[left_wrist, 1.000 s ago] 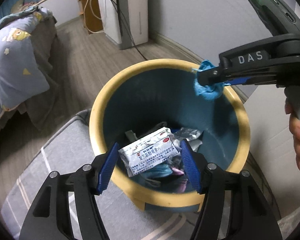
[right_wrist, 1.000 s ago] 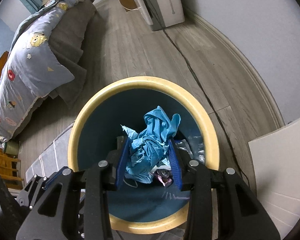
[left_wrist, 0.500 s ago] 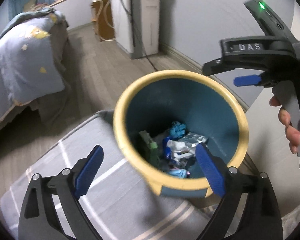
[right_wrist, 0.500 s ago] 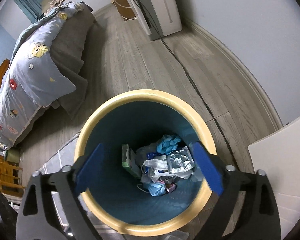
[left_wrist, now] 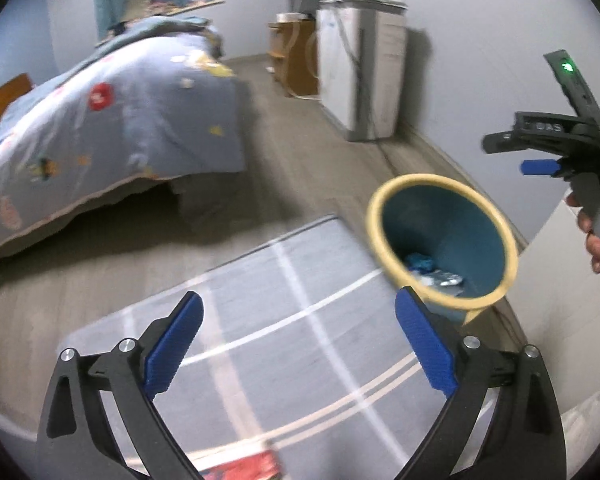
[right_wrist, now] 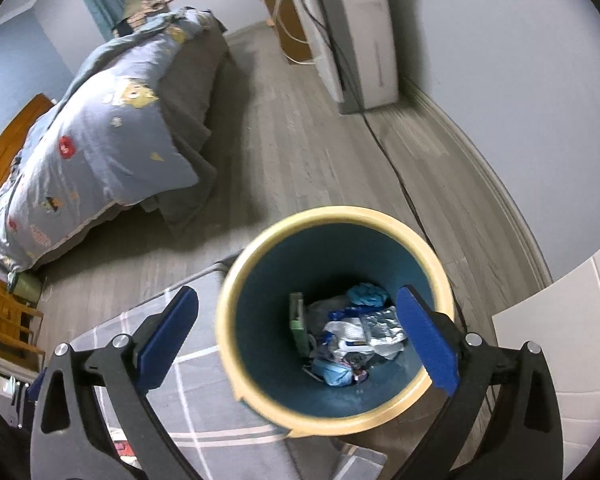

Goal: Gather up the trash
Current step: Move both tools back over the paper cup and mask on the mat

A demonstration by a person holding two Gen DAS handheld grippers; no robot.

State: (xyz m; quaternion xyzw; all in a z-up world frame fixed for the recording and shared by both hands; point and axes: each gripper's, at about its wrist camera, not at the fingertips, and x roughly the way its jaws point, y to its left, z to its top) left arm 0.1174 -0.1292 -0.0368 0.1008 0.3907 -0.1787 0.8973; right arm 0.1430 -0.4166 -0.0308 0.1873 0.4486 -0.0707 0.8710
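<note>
— Having dropped the white packet a second ago, opening wider yet at the left gripper, with nothing between the blue pads. Pulled up and away over the rug.
— Same at the right gripper: opening, empty, the blue wad let fall. Lying now with the packet on the heap at the bottom of the bin, by the rug's far right corner.
— So two pieces collected, by the look of it. Free to fetch more.
— From the right wrist, straight down onto the heap; from the left, only a sliver past the rim.
— Yet shows, from the left alone, the hand on the right gripper's handle, and something red at the rug's near edge. Too blurred to name.
</note>
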